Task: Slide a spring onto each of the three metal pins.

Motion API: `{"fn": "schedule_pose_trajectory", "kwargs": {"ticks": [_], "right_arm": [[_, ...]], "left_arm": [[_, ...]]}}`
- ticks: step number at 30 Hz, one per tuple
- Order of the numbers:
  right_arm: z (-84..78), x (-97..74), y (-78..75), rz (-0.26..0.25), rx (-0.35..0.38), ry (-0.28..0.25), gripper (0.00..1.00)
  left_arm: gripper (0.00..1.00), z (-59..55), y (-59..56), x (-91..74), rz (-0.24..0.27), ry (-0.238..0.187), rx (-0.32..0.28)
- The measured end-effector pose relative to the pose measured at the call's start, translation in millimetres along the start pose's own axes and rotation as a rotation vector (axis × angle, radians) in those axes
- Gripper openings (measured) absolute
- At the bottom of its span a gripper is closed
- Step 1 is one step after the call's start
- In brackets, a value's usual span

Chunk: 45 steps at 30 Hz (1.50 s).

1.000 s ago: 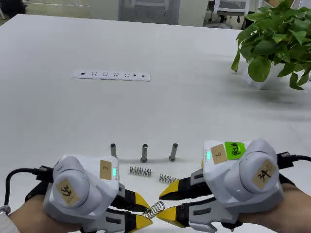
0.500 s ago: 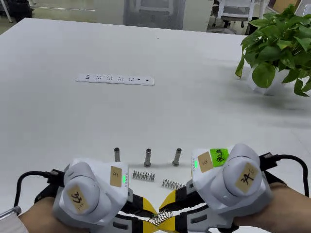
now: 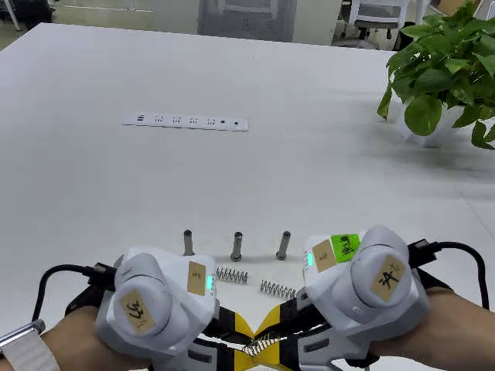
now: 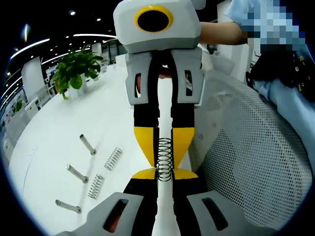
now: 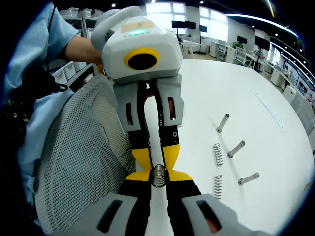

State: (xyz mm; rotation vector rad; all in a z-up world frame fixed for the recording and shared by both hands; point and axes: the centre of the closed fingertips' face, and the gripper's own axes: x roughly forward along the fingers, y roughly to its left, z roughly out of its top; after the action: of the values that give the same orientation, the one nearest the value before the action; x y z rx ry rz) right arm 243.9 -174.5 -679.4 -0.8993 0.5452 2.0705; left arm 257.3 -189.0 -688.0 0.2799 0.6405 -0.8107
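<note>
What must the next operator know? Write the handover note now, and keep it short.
Left tool: shut on one end of the held spring.
Right tool: shut on the same spring's other end, tip to tip with the left tool.
Pins: left pin, middle pin and right pin stand upright in a row on the table, all bare.
Left loose spring and right loose spring lie just in front of the pins.
Done: no spring is on a pin.
Left: all three. One tool probably has to let go first.
</note>
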Motion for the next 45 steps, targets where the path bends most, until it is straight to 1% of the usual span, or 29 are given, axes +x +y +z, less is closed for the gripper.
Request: {"fn": "schedule_pose_trajectory", "kwargs": {"ticks": [9,11,14,20,25,32,34,39,42,43,45], "right_arm": [[-0.5,-0.4,-0.5,-0.001,-0.009,0.01,0.12],[0.0,-1.2,0.5,0.007,0.001,0.009,0.12],[0.1,-1.4,0.8,0.01,-0.005,0.013,0.12],[-0.5,-0.9,2.9,0.02,-0.018,0.024,0.13],[0.5,-0.9,4.3,0.025,-0.026,0.022,0.13],[-1.5,-0.4,4.8,0.028,-0.034,0.031,0.12],[-2.2,-0.1,4.3,0.028,-0.036,0.034,0.12],[-1.1,-1.4,1.2,0.019,-0.035,0.038,0.12],[0.9,-2.8,-1.2,0.011,-0.035,0.031,0.12],[1.3,-3.2,-1.9,0.009,-0.035,0.03,0.12],[1.7,-4.5,-5.0,0.0,-0.036,0.032,0.12]], "left_arm": [[0.09,-0.9,1.7,1.2,-0.007,0.011,0.0],[0.09,-0.1,0.7,0.7,-0.013,0.008,-0.002],[0.09,0.4,0.5,0.9,-0.012,0.008,0.004],[0.09,0.0,-1.8,1.6,-0.02,0.015,0.008],[0.09,-1.7,-2.8,1.7,-0.024,0.026,0.015],[0.1,-2.7,-4.2,3.7,-0.024,0.026,0.008],[0.1,-3.5,-4.2,4.3,-0.021,0.028,-0.015],[0.12,-2.6,0.0,3.3,0.01,0.012,-0.057],[0.15,-4.5,5.1,0.6,0.038,0.007,-0.073],[0.17,-5.3,7.0,-0.6,0.049,0.005,-0.077],[0.21,-8.7,13.2,-5.1,0.093,-0.005,-0.098]]}}
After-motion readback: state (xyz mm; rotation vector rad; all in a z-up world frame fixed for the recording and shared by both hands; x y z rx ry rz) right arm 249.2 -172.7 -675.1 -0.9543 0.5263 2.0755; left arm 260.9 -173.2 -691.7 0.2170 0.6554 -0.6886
